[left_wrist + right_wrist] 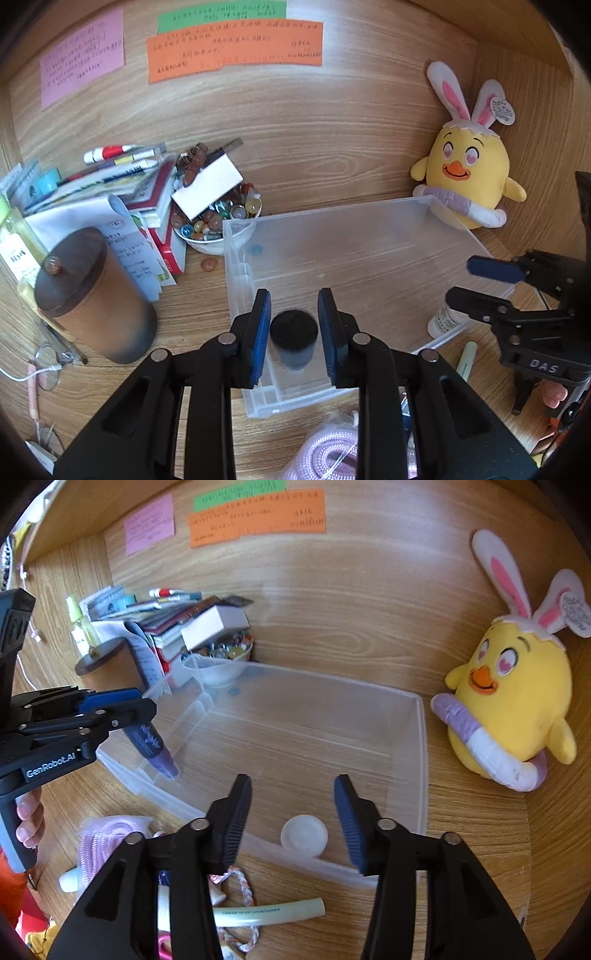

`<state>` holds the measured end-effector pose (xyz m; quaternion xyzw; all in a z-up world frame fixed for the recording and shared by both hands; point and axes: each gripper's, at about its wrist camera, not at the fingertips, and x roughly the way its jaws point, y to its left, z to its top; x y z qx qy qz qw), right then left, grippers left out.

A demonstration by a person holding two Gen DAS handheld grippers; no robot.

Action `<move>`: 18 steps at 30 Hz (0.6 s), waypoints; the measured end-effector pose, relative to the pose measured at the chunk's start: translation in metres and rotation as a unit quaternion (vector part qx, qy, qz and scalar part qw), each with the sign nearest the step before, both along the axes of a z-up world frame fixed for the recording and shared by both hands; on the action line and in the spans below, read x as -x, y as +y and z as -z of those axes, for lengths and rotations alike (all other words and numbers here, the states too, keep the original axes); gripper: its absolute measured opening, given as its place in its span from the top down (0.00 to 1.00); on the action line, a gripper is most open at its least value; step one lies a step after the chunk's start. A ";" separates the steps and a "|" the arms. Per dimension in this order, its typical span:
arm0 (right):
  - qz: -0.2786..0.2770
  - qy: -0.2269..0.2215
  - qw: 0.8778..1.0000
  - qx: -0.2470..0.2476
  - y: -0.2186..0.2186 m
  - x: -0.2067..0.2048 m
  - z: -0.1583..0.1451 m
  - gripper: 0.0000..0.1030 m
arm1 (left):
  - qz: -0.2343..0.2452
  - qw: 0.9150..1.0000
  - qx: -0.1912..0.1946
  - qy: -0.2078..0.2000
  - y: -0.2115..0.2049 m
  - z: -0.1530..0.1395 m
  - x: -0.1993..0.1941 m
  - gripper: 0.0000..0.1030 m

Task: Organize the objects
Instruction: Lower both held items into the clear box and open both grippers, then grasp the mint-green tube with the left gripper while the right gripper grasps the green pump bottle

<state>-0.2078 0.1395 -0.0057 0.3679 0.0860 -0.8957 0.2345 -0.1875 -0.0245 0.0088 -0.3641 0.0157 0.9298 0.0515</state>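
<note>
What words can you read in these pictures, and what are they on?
"GenRobot.AI": on the left tongs, seen from the right wrist.
"DAS": on the right tongs, seen from the left wrist.
Coloured notes on the wall: handwriting, too small to read.
Plush chick's tag: too blurred.
Purple tube: too blurred.
Pale tube: print too small.

Desk nook, bin in the middle.
In the centre, on the desk (332,609), the storage bin (419,738); inside its narrow left compartment, a tube (153,747) standing tilted between the left gripper's (294,328) fingers. Left of the bin, a bowl of beads (218,219), a stack of books (147,192) and a lidded jar (92,295). Right of it, against the wall, a plush chick (517,698). At the bin's near edge, a small bottle (304,835), between the right gripper's (293,819) fingers; nearer still, a marker (269,910) and a cord (107,834).
</note>
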 end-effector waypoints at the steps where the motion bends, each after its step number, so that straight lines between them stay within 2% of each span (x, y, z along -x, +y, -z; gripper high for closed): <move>1: 0.000 0.003 1.000 0.001 0.001 -0.003 -0.002 0.52 | 0.002 1.000 0.000 0.001 0.000 -0.002 -0.003 0.73; 2: 0.000 0.007 1.000 0.004 0.003 -0.006 -0.005 0.50 | 0.002 1.000 -0.001 0.003 0.000 -0.004 -0.005 0.71; 4: 0.004 0.013 1.000 0.013 0.009 -0.015 -0.010 0.45 | 0.000 1.000 -0.003 0.010 -0.001 -0.008 -0.010 0.57; 6: 0.010 0.019 1.000 0.019 0.016 -0.023 -0.014 0.40 | -0.004 1.000 -0.003 0.019 -0.003 -0.012 -0.017 0.48; 8: 0.020 0.028 0.999 0.017 0.022 -0.032 -0.016 0.39 | -0.005 1.000 0.002 0.028 -0.003 -0.016 -0.027 0.44; 15: 0.061 0.037 0.997 0.015 0.052 -0.069 -0.010 0.31 | -0.013 0.999 0.015 0.045 -0.008 -0.020 -0.067 0.17; 18: 0.081 0.033 0.996 0.014 0.064 -0.080 -0.004 0.30 | -0.019 0.999 0.018 0.039 -0.012 -0.014 -0.085 0.13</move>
